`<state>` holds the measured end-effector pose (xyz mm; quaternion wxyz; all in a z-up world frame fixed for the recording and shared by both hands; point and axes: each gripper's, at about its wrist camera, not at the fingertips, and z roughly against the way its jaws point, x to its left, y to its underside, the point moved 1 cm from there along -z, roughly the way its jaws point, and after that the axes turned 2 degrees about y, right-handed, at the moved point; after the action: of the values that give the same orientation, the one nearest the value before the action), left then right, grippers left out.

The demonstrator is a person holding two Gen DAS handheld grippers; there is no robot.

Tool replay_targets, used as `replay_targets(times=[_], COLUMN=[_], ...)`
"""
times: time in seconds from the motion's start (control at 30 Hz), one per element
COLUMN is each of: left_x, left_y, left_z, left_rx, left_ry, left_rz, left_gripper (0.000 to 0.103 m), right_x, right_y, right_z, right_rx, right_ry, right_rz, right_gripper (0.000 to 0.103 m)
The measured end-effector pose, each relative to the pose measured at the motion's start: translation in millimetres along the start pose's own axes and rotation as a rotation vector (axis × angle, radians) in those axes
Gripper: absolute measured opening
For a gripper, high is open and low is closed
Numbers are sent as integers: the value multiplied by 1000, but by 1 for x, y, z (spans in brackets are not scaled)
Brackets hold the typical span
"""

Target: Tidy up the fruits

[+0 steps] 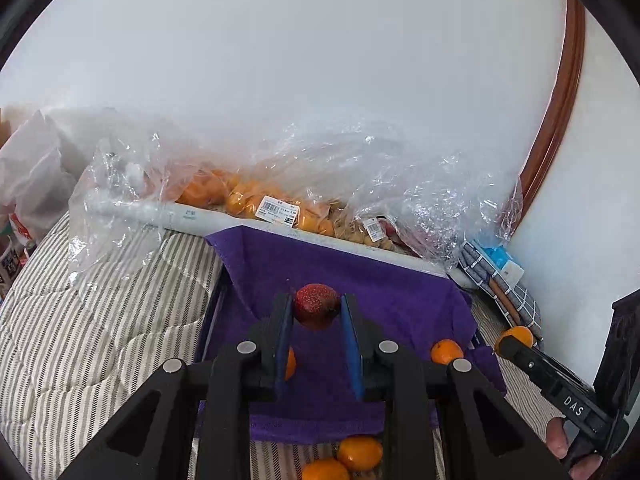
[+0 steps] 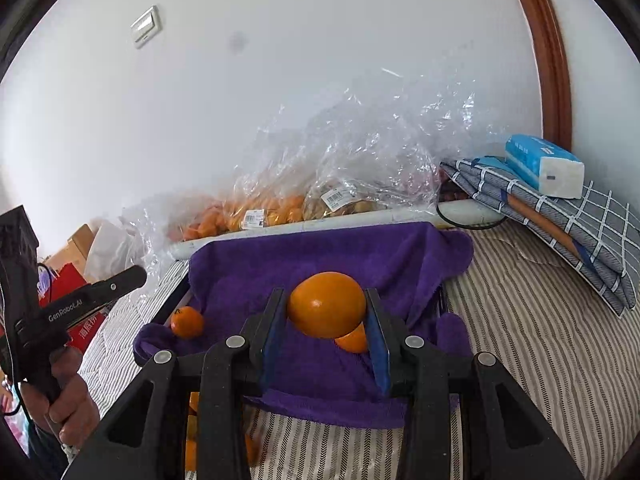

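Observation:
My left gripper (image 1: pixel 316 300) is shut on a dark red speckled fruit (image 1: pixel 316 308), held above a tray lined with a purple towel (image 1: pixel 392 292). On the towel lie one orange (image 1: pixel 446 351) and another (image 1: pixel 290 362) half hidden behind a finger. My right gripper (image 2: pixel 325 294) is shut on a large orange (image 2: pixel 326 306) over the same purple towel (image 2: pixel 320 252). Below it sit a second orange (image 2: pixel 354 342) and a small one (image 2: pixel 187 322) at the left. The right gripper (image 1: pixel 508 346) shows at the right of the left wrist view with its orange (image 1: pixel 518 336).
Clear plastic bags of oranges (image 1: pixel 248 200) and other produce (image 2: pixel 344 200) lie along the white wall behind a white tube (image 1: pixel 180 214). Loose oranges (image 1: pixel 360 452) rest on striped bedding (image 1: pixel 100 320). A folded checked cloth (image 2: pixel 580 220) with a tissue pack (image 2: pixel 544 164) sits at the right.

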<state>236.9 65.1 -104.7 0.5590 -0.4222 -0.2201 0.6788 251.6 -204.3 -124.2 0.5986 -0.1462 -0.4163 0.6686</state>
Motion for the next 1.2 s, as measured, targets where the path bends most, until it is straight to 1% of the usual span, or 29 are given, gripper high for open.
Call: replay_targets(times=[0.17,0.23,0.33,0.47,0.6,0.9,1.07,1.2], left_x=[3,3,3,0,-4,-13,-14,-13], left_y=[17,20,24,29,36,42,44,44], left_z=[-21,-24,-26,-30,-35,-41,-47,-49], left_rx=[50,59,69,93,118,168,197,202], left_ry=[-2,11,25,36,20,-4,-31,-50], left_rz=[-5,-11,-13,-13,-38,-98,-107,-107], left_gripper=[23,23,23,23,23,23,23,23], right_x=[0,1,2,1,-5,-8,-12,-13], right_y=[19,24,31,36,37,36,31,29], right_z=[-25,-31,-35,-38,-44,-42,-35,-28], right_rx=[77,116,163,182,221,207,160,127], right_ry=[1,5,-14,22,14,4,2,-2], right_rz=[27,41,55,80,50,24,3,-5], right_gripper=[38,38,38,38,38,39,44,45])
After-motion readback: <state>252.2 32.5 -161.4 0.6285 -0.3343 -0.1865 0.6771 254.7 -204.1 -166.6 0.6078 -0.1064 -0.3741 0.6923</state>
